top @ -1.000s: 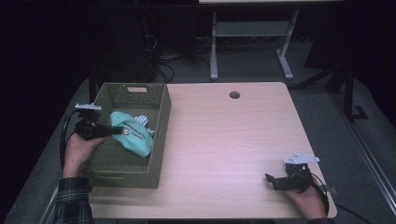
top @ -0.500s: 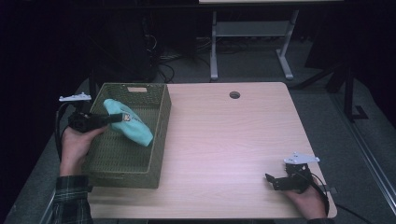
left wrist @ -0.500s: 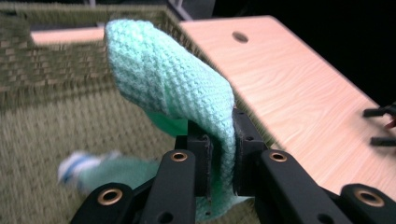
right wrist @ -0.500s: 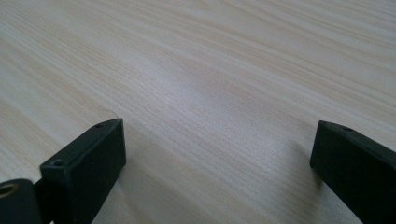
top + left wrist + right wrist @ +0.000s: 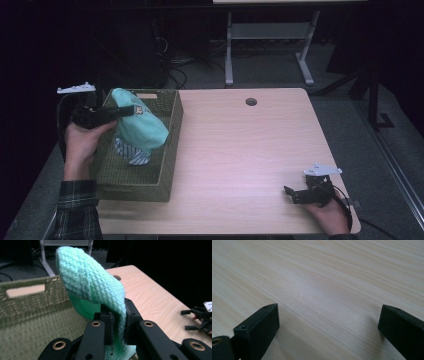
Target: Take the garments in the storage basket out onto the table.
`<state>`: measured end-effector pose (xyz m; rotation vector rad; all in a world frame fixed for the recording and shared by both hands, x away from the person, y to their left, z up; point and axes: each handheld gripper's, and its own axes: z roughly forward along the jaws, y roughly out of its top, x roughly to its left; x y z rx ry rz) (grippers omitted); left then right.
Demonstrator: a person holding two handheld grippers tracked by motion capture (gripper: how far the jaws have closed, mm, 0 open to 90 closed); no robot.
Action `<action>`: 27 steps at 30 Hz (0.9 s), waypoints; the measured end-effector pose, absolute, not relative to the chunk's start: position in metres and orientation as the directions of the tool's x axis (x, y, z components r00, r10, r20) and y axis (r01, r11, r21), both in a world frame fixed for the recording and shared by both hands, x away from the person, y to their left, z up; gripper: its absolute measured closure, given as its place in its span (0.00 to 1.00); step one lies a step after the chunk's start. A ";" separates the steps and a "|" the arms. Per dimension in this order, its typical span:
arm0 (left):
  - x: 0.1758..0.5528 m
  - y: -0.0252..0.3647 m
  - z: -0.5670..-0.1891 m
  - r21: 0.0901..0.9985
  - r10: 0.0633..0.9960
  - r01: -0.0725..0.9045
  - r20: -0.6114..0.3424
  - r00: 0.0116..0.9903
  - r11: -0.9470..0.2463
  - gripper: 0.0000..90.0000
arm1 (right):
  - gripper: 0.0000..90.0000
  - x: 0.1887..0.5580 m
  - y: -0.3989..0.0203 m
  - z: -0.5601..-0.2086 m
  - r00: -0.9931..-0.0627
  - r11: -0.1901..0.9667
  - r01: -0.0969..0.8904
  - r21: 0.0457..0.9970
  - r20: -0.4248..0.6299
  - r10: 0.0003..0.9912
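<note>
A teal knitted garment point(image 5: 142, 131) hangs over the green woven basket point(image 5: 150, 182) at the table's left. My left gripper point(image 5: 127, 111) is shut on its upper edge and holds it up, with a hand behind it. In the left gripper view the knit point(image 5: 92, 282) is pinched between both pads, my left gripper point(image 5: 118, 325) pointing over the basket point(image 5: 30, 312). A striped piece point(image 5: 131, 152) shows beneath the teal; whether it belongs to the same garment I cannot tell. My right gripper point(image 5: 289, 194) rests at the table's front right, open, with nothing between its fingers point(image 5: 328, 317).
The light wooden table point(image 5: 240, 150) has a round cable hole point(image 5: 251, 102) near its far edge. Behind the table a metal desk frame point(image 5: 267, 35) and cables stand on the dark floor. The right gripper point(image 5: 190, 320) also appears far off in the left gripper view.
My left gripper has risen with the teal garment, lifting it out of the basket so it now hangs above the rim. The right gripper has not moved.
</note>
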<state>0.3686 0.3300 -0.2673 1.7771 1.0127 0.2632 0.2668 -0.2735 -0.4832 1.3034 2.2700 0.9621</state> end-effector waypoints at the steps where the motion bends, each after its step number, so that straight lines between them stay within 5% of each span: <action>1: 0.369 0.328 -0.264 0.855 0.731 0.506 -0.273 0.626 -0.114 0.89 | 0.03 0.267 -0.274 -0.483 -0.514 0.346 0.618 0.706 0.031 0.857; 27: 0.384 0.232 -0.199 0.921 0.576 0.367 -0.231 0.784 -0.130 0.89 | 0.03 0.267 -0.274 -0.483 -0.513 0.344 0.619 0.706 0.031 0.858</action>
